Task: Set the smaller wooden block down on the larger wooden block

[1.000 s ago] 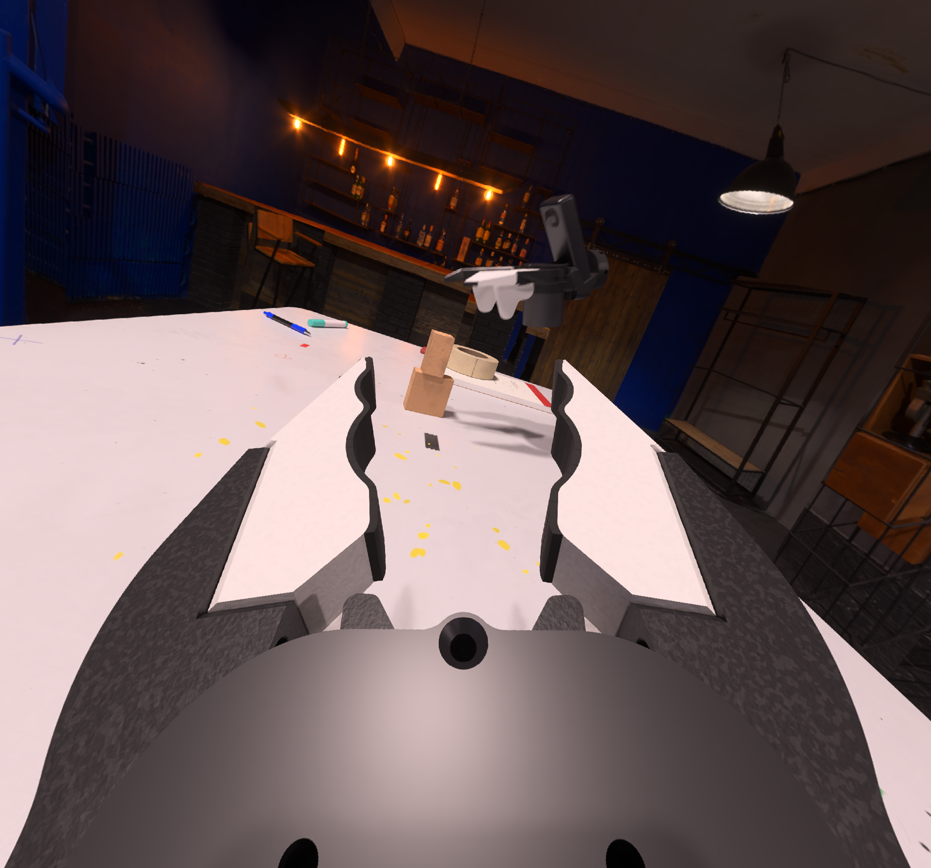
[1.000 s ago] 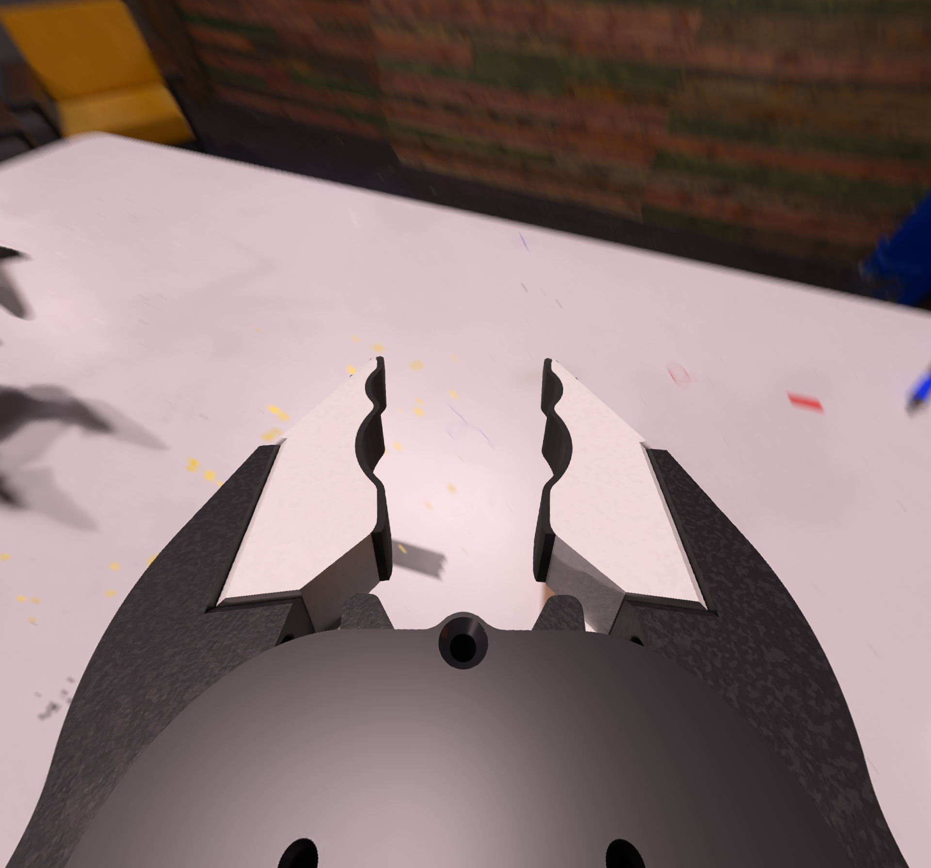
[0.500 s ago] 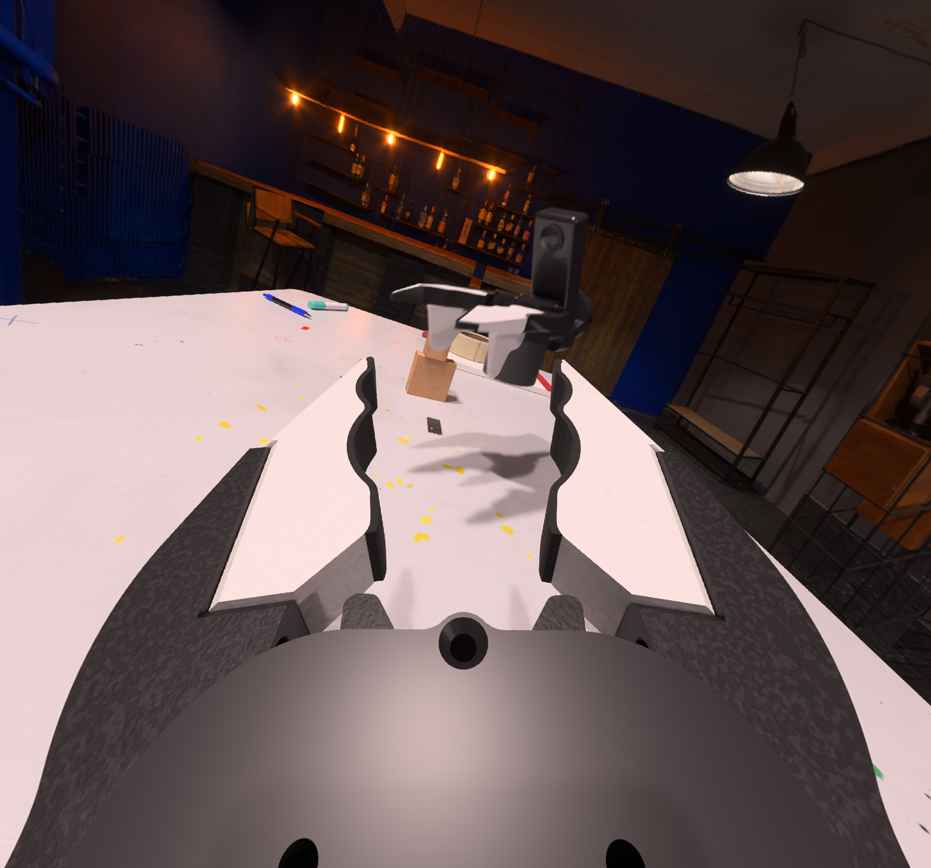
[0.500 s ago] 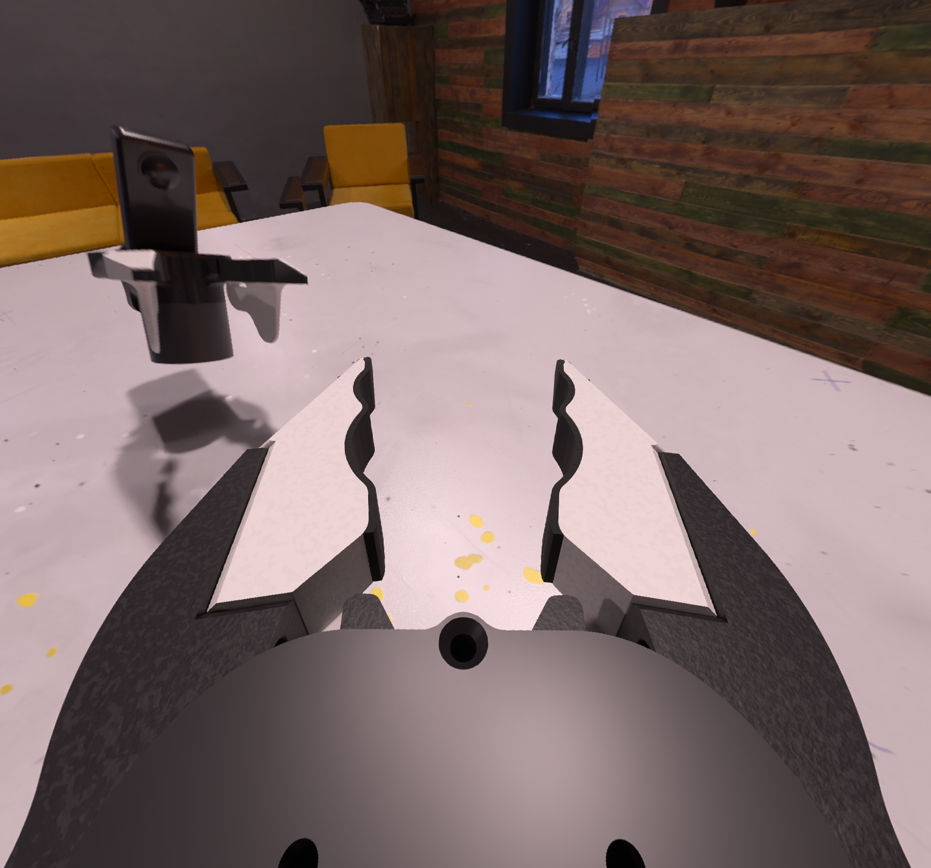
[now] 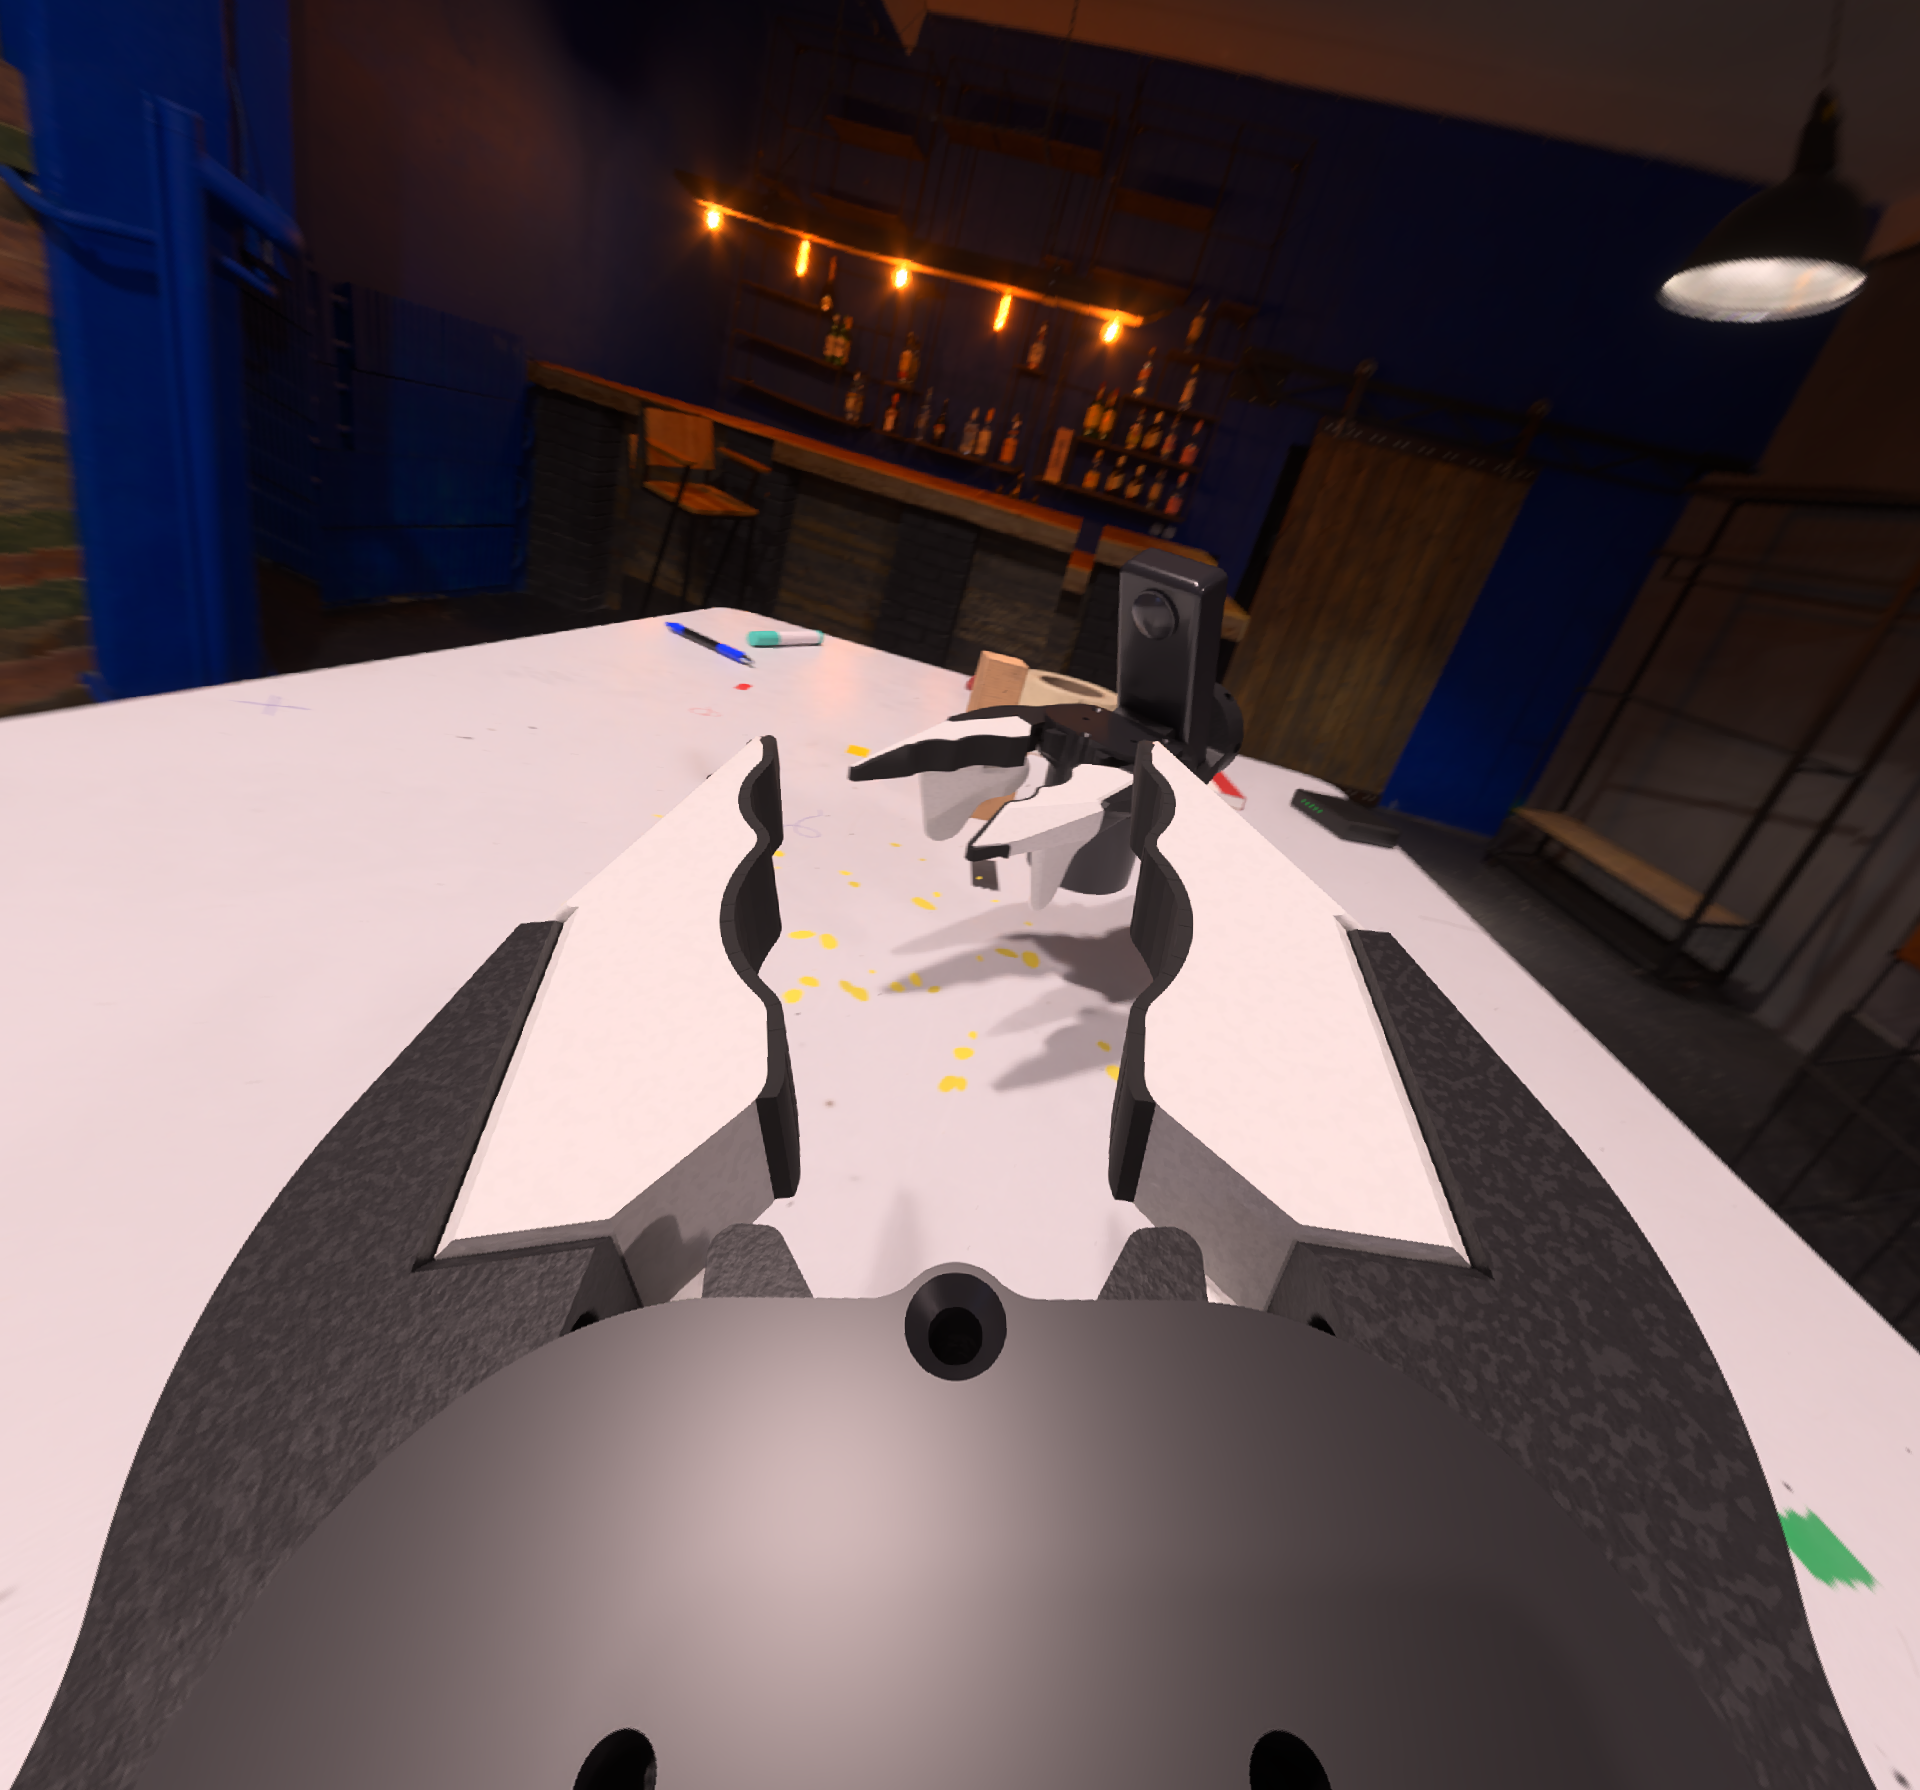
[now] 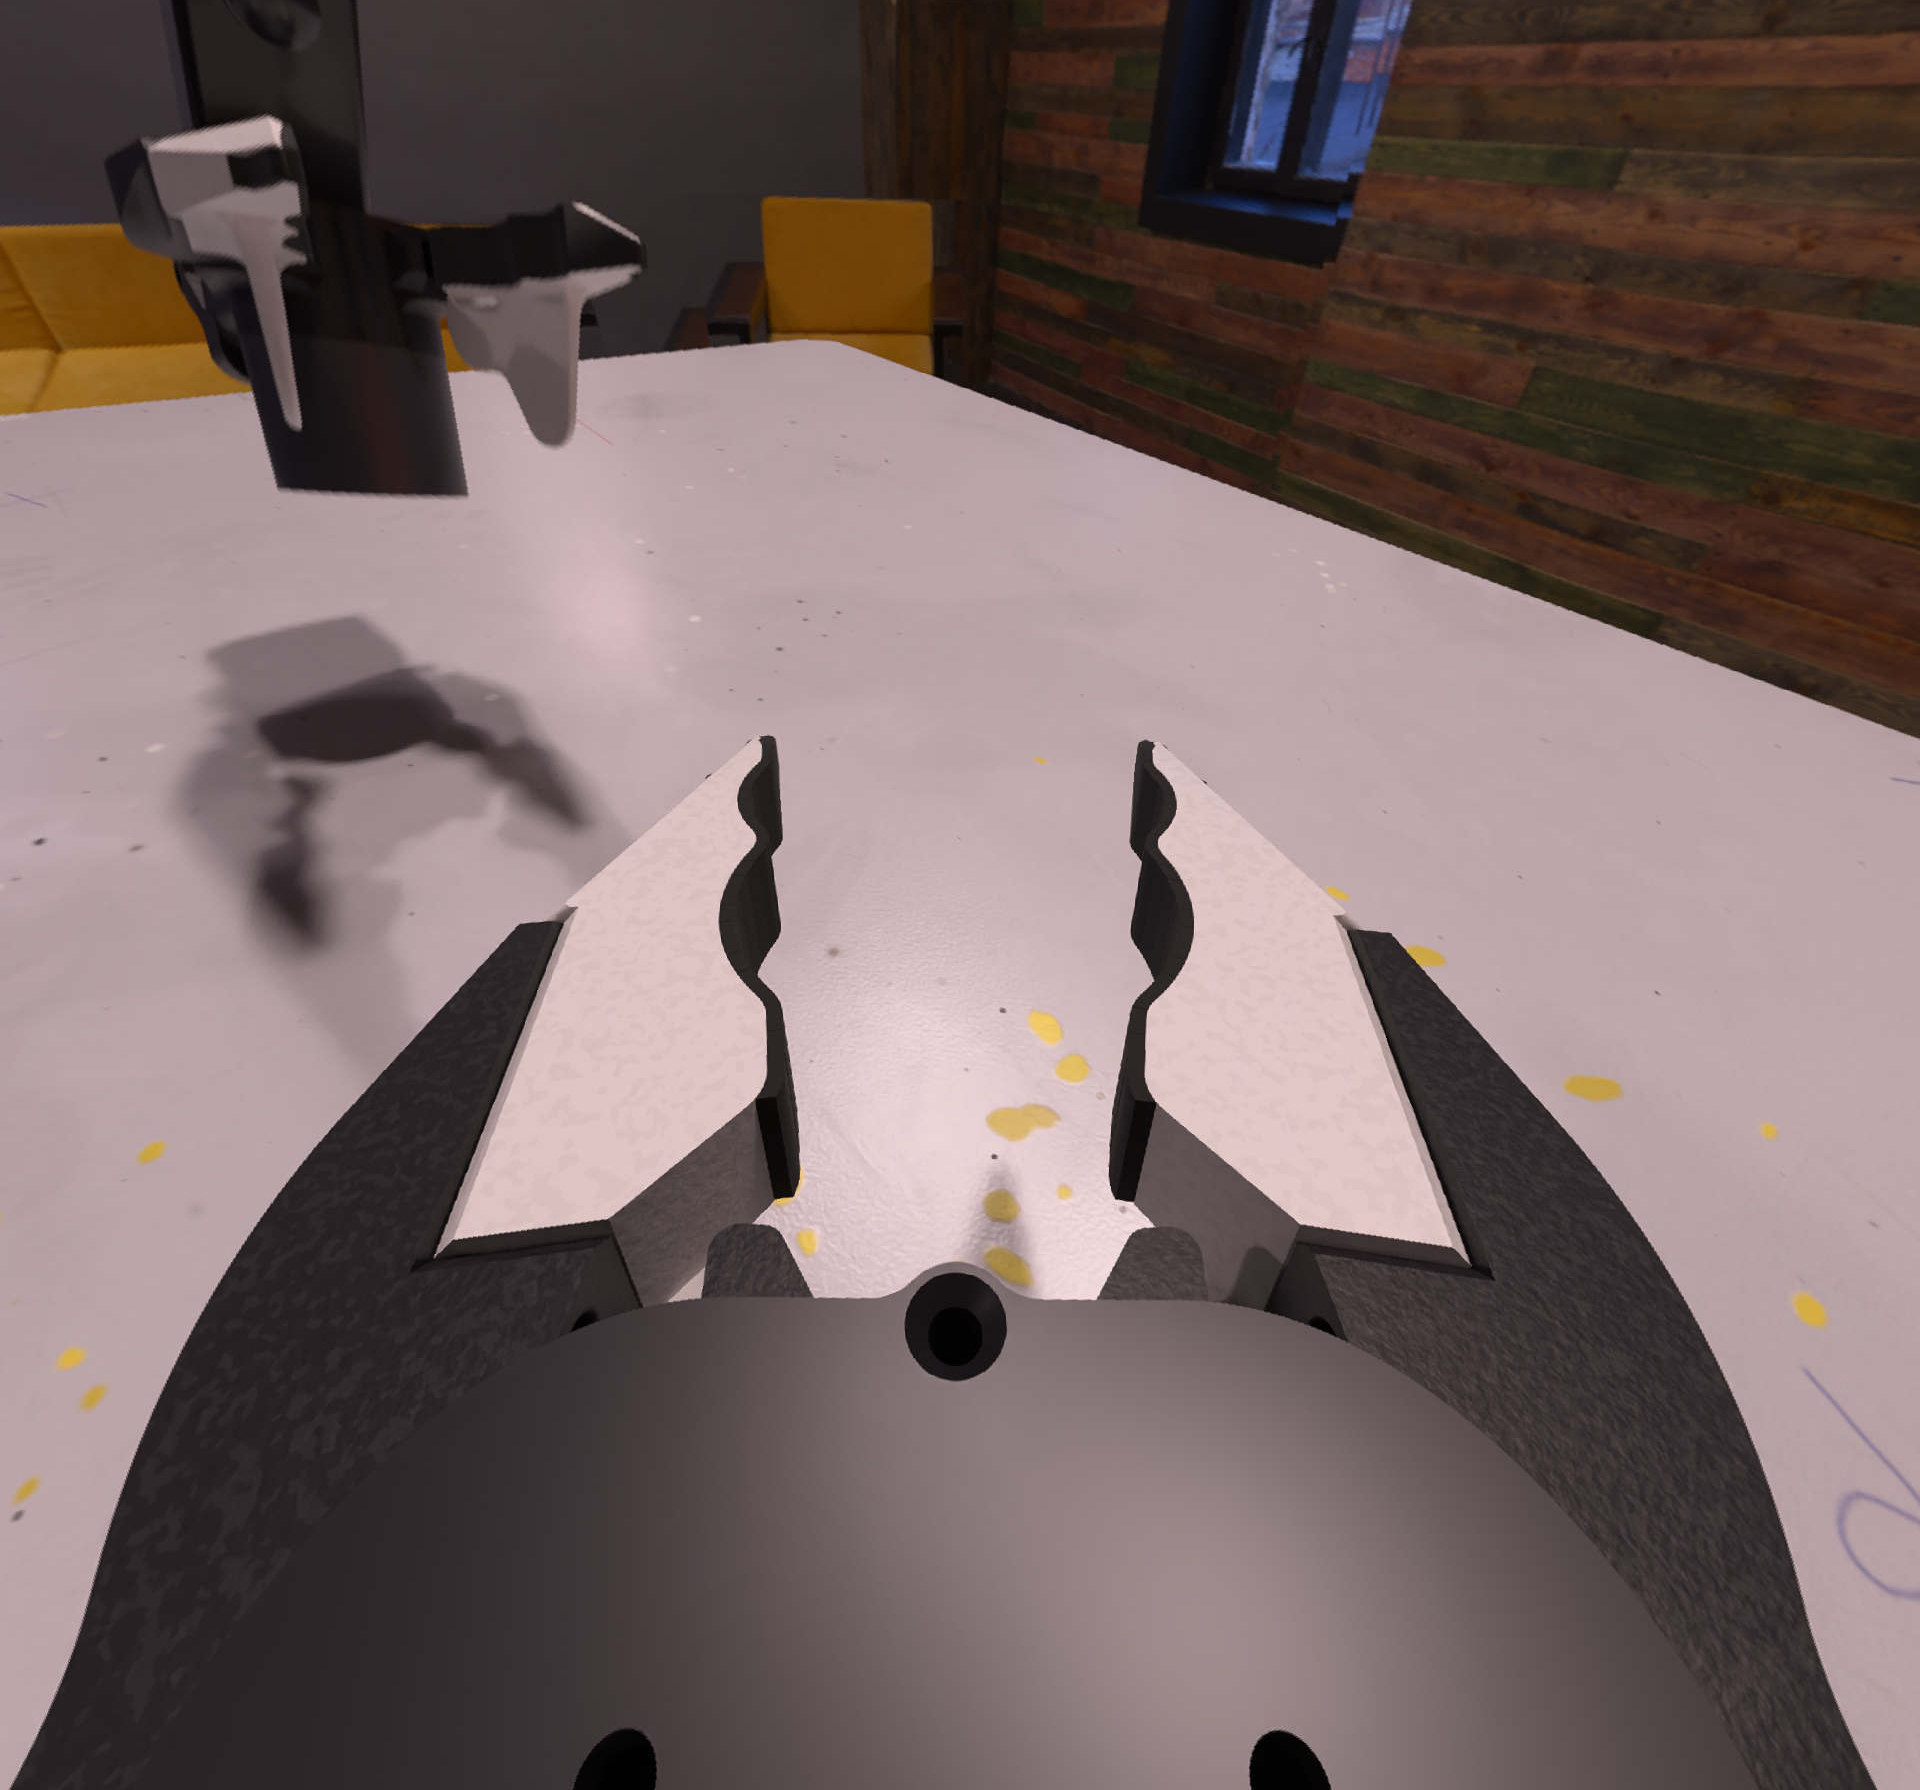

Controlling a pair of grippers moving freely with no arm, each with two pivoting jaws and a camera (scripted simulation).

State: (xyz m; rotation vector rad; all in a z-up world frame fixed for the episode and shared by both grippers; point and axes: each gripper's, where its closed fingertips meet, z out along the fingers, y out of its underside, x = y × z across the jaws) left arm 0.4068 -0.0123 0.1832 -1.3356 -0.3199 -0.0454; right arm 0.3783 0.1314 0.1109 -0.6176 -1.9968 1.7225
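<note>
In the left wrist view, the smaller wooden block (image 5: 1000, 675) shows its top far ahead on the white table (image 5: 312, 909). A tan patch of the larger wooden block (image 5: 995, 798) shows below it; the join between them is hidden behind my right gripper (image 5: 992, 852). That gripper is open and empty, hovers in front of the blocks and faces away from them. My left gripper (image 5: 956, 764) is open and empty, well short of the blocks. In the right wrist view my right gripper (image 6: 956, 764) is open over bare table, and the left gripper (image 6: 416, 400) hovers at upper left. No block shows there.
A tape roll (image 5: 1070, 691) lies beside the blocks. A blue pen (image 5: 710, 644) and a teal marker (image 5: 784, 639) lie at the far edge. A flat black device (image 5: 1345, 815) sits near the right edge. Yellow chairs (image 6: 847, 275) stand beyond the table.
My right gripper has swung round from the blocks to face the left gripper, and has come lower and closer to it. It now covers most of the blocks. Both stay open.
</note>
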